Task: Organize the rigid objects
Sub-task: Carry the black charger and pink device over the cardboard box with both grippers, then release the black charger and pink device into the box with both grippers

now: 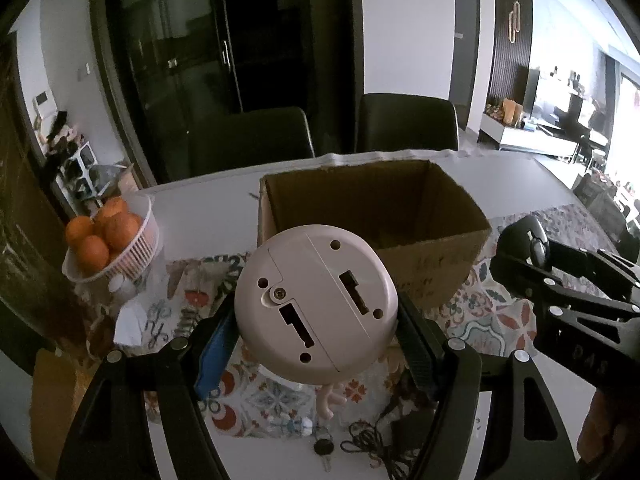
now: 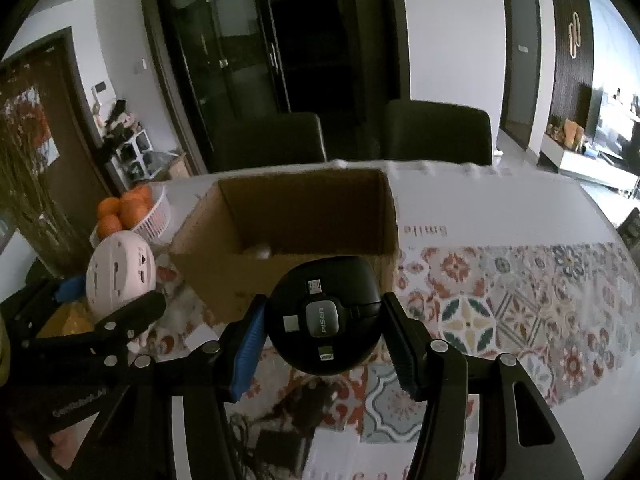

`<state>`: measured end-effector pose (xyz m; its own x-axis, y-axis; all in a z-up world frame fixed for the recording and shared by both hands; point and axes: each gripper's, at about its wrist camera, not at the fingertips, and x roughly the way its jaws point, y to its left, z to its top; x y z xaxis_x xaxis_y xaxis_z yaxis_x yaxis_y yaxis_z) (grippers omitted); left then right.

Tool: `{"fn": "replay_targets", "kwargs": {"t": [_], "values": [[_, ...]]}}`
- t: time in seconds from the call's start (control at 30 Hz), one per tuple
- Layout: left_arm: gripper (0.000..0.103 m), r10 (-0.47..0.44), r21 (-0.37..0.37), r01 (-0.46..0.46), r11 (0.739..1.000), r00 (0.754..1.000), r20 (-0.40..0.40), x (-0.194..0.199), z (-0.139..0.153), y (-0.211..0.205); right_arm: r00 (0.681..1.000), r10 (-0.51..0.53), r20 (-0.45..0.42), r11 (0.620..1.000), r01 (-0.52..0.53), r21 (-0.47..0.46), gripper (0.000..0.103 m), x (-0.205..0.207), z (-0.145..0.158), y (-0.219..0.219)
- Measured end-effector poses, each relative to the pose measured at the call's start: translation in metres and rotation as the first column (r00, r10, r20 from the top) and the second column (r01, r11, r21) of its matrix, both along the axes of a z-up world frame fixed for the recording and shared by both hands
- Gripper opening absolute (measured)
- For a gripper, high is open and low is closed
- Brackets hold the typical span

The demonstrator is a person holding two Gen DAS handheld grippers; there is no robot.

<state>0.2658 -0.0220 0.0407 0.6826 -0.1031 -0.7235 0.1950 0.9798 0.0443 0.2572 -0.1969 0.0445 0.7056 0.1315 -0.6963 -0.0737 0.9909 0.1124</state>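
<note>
My left gripper (image 1: 316, 320) is shut on a round pale-pink device (image 1: 316, 304), its underside with slots and screw holes facing the camera. It hangs above the patterned cloth, just in front of the open cardboard box (image 1: 432, 268). In the right wrist view my right gripper (image 2: 324, 320) is shut on a round black PISEN cable reel (image 2: 324, 316), held in front of the same box (image 2: 216, 276). A small white object (image 2: 260, 251) lies inside the box. The pink device (image 2: 120, 272) and the left gripper appear at the left of the right wrist view; the black reel (image 1: 536, 244) shows at the right of the left wrist view.
A white basket of oranges (image 1: 132, 252) stands left of the box. Below the grippers lie keys (image 1: 324, 450), a black cable (image 1: 372, 444) and a pink antler-shaped piece (image 1: 332, 396) on the patterned tablecloth (image 2: 520, 304). Two dark chairs (image 1: 408, 120) stand behind the table.
</note>
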Motion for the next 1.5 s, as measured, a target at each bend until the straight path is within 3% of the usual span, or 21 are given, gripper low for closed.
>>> {"fn": "replay_targets", "kwargs": {"t": [0.53,0.97,1.23,1.5], "values": [[0.074,-0.031,0.014,0.031,0.999,0.999,-0.01,0.06,0.008,-0.009,1.0,0.003,0.028,1.0,-0.002,-0.024,0.057,0.055,0.015,-0.004],[0.074,-0.039,0.03,0.042,0.999,0.993,-0.107,0.115,-0.02,-0.01,0.999,0.02,-0.031,0.999,-0.021,-0.048,0.057,0.109,0.0,-0.003],[0.077,-0.026,0.025,0.03,0.999,0.99,-0.136,0.126,-0.036,-0.005,0.995,0.037,-0.097,0.998,-0.041,-0.043,0.058,0.13,-0.018,0.002],[0.081,-0.003,0.048,0.007,0.999,0.996,-0.089,0.111,-0.024,-0.003,0.998,0.001,-0.062,0.997,-0.006,-0.074,0.06,0.117,-0.01,0.002]]}}
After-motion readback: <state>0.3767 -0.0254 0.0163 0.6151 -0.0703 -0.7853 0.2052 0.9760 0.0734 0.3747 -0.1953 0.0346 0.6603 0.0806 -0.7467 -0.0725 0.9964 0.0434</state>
